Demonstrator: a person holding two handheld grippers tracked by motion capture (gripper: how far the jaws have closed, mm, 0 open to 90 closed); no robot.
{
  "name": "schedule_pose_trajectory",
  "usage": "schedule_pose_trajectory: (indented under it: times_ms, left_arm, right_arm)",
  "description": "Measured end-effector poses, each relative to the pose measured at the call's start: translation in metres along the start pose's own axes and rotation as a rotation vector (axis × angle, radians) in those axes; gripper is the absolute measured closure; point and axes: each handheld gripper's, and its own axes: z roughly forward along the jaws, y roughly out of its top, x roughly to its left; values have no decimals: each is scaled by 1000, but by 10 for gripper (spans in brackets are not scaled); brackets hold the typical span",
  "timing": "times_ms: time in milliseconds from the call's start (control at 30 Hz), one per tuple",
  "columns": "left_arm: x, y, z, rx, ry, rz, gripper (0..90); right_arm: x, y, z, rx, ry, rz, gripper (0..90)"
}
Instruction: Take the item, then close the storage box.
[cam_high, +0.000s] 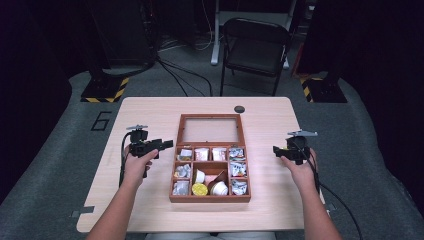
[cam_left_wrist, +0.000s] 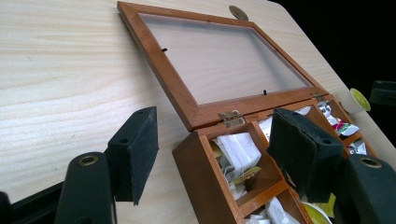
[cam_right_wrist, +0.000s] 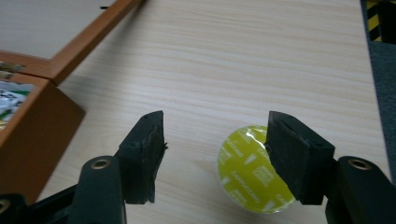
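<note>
We took the wooden box (cam_high: 210, 165) in the middle of the desk (cam_high: 150, 112) as our landmark, its glass lid (cam_high: 210, 129) thrown back flat on the far side. The thing in hand was a small pod with a yellow-green foil top (cam_right_wrist: 254, 170), which sat alone on the desk to the right of the box, well apart from its right wall. The right gripper (cam_right_wrist: 215, 156) hung over it with its jaws apart and empty: in the right gripper view the pod lay below them and off toward the right-hand jaw, whose pad covered part of the foil's edge, so it was not centred in the gap, and we could not tell whether that pad touched it. Being round, the pod offered no long axis to line up on; we judged that a small shift toward that jaw and a descent would bring it between the pads. The right hand (cam_high: 300, 167) was plainly the nearer one. The left gripper (cam_high: 167, 145) stayed at the box's left side, near the far-left corner, its jaws also apart around nothing, pointing across the compartments of sachets. White lettering ringed the foil, but it was too blurred for us to read.
</note>
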Motion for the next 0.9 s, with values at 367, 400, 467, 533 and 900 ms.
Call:
schedule_pose_trajectory:
  times_ms: [367,400,467,533,900]
  left_arm:
    - [-6,2,15,38,-2,26,327]
    - [-7,3,17,45,-2,33,327]
    - [-8,3,20,54,-6,38,327]
    - [-9,3,23,58,-14,39,327]
    - [-11,10,32,91,2,58,328]
  right_arm:
    - [28,14,-1,15,119,-73,388]
    - [31,15,-1,22,129,-76,390]
    - [35,17,1,30,150,-96,395]
    - [40,18,2,51,169,-92,396]
    - [55,34,3,65,242,-99,400]
